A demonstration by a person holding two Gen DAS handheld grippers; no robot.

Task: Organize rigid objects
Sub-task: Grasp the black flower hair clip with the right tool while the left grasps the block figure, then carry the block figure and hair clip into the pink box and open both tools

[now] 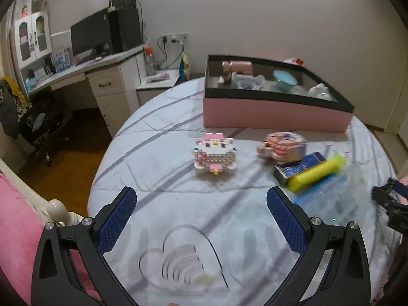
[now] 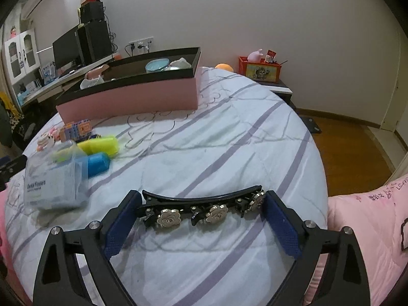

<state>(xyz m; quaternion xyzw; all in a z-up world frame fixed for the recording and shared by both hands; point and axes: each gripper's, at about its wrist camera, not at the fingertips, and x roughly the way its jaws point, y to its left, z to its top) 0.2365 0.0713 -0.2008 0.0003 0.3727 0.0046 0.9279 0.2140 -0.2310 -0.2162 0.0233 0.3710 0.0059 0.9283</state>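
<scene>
Right wrist view: right tongs [image 2: 202, 210] wide, bracketing long black flower-studded hair clip [image 2: 204, 207]; close evenly on both ends. Left tongs [image 1: 201, 213] open, empty.

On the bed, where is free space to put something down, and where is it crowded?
Free: the striped bedcover between the pink box and the hair clip, towards the bed's right edge. Also the patch before the block cat. Crowded: around the yellow tube, blue tube and floss bag.
</scene>
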